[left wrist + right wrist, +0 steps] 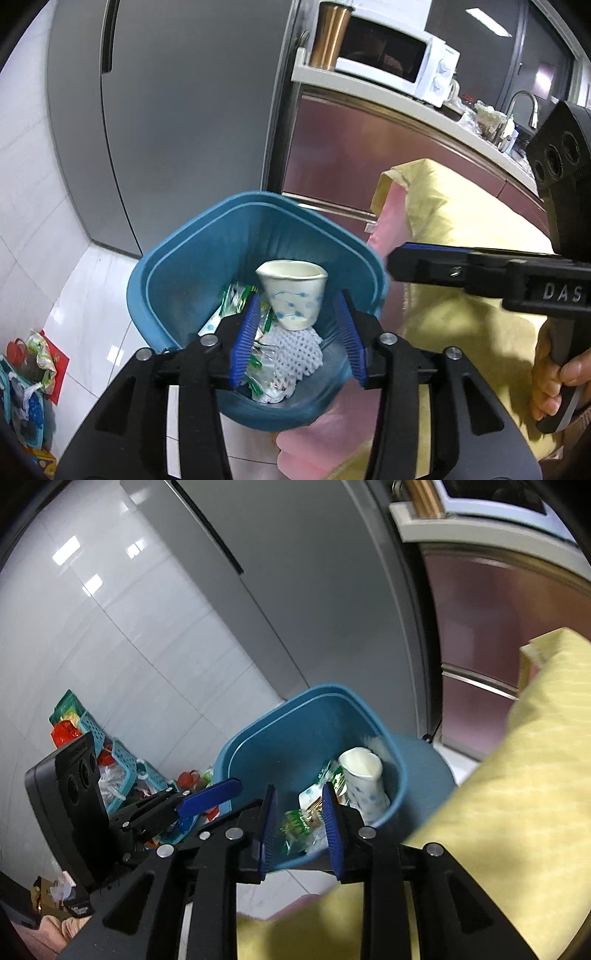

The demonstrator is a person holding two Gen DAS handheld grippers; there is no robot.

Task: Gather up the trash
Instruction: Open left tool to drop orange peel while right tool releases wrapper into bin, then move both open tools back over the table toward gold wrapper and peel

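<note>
A blue trash bin [192, 266] stands on the floor beside a yellow-covered table; it also shows in the right wrist view [258, 746]. In it lie a white paper cup with blue dots [293, 293], a white foam net [291, 350] and green-and-white wrappers [236, 299]. The cup [364, 775] and wrappers [299, 823] show in the right wrist view too. My left gripper [297, 332] is open and empty over the bin's mouth. My right gripper [301, 816] is open and empty above the bin's near rim, and it shows at the right in the left wrist view [406, 264].
A grey fridge [177, 110] stands behind the bin. A yellow cloth over pink [461, 240] covers the table at right. Counter with a white microwave [391, 59] and sink tap at back. Teal baskets and bags [110, 760] lie on the white tiled floor at left.
</note>
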